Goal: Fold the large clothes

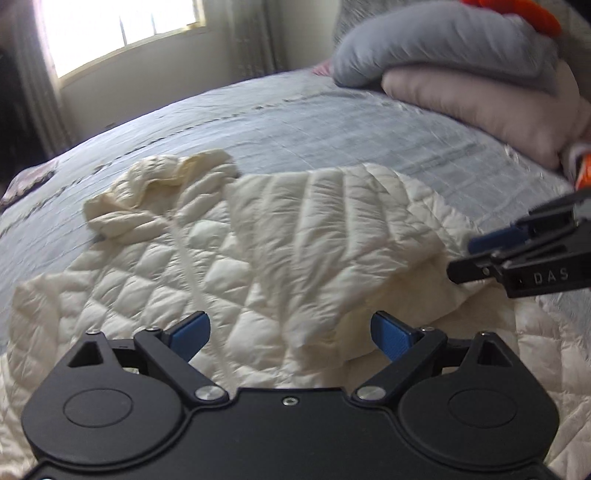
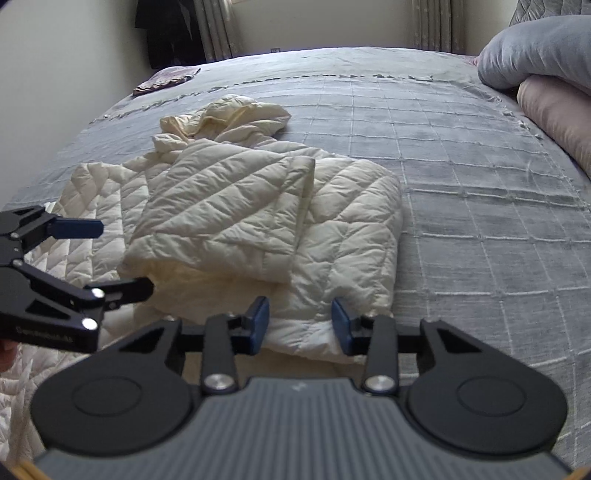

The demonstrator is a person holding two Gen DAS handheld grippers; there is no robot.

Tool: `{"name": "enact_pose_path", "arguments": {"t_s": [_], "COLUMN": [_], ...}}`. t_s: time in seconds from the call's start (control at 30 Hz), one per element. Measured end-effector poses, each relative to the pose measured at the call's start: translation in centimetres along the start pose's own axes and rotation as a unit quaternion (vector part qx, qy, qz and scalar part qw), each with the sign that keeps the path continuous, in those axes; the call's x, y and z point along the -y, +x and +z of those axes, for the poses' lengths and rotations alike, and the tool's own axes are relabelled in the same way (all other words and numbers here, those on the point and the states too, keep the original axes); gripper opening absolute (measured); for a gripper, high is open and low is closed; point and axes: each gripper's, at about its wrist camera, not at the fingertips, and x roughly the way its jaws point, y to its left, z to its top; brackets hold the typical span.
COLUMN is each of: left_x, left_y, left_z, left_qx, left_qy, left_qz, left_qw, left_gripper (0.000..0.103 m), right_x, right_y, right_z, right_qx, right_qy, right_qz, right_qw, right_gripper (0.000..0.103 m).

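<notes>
My left hand-held gripper (image 1: 291,332) hangs just above the cream quilted jacket (image 1: 236,258), fingers spread wide apart, nothing between the blue pads (image 1: 190,332). The right hand-held gripper (image 2: 300,325) is also parted, more narrowly, and empty; its pads straddle the near hem of the jacket, but I cannot tell whether they touch the cloth. From the left wrist view the right hand-held gripper enters at the right edge of frame, tips close beside the folded-over panel; contact cannot be told.

Jacket: lies spread on the grey checked bedspread (image 2: 461,192), toward the near side of the bed. One quilted panel (image 2: 221,206) is folded over onto the body, its edges lying clean and roughly square. The jacket's right side edge (image 2: 397,229) runs straight toward the far side of the bed. The hood (image 2: 229,118) is crumpled at the jacket's far end, pointing toward the far edge of the bed.

Open room: bare bedspread lies to the right of the jacket and beyond the hood up to the far edge. At the right edge of the bed sits a stack of pillows, grey (image 2: 535,48) over pink (image 2: 561,118), well apart from the jacket. A small folded patterned cloth (image 2: 166,79) rests at the far left corner of the bed. Curtains (image 2: 218,26) and a window (image 1: 122,29) stand past the far edge.
</notes>
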Motion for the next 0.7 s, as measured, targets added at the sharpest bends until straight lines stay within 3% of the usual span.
{"name": "enact_pose_path", "arguments": {"t_s": [0.13,0.33,0.53,0.7], "left_x": [-0.1,-7.5,-13.4,-15.0], "left_y": [1.0,-1.6,-3.4,-5.5], "left_z": [0.4,-1.5,-7.1,-9.8], "left_qx": [0.032,0.042,-0.015,-0.016], "left_qy": [0.01,-0.085,-0.164,-0.233], "left_qz": [0.059,0.121,0.074,0.022], "left_qw": [0.9977,0.9881,0.9836,0.972], "left_gripper": [0.093,0.094,0.095,0.095], "right_x": [-0.2,-0.6,-1.8,-3.3], "right_y": [0.6,1.0,1.1,1.2], "right_z": [0.0,-0.1,-0.4,-0.2], "right_qx": [-0.009,-0.015,-0.021,-0.034], "right_qy": [-0.011,-0.02,-0.029,-0.051], "right_qz": [-0.007,-0.009,0.019,0.013], "right_qw": [1.0,1.0,0.999,0.998], "right_gripper": [0.037,0.036,0.036,0.039]}}
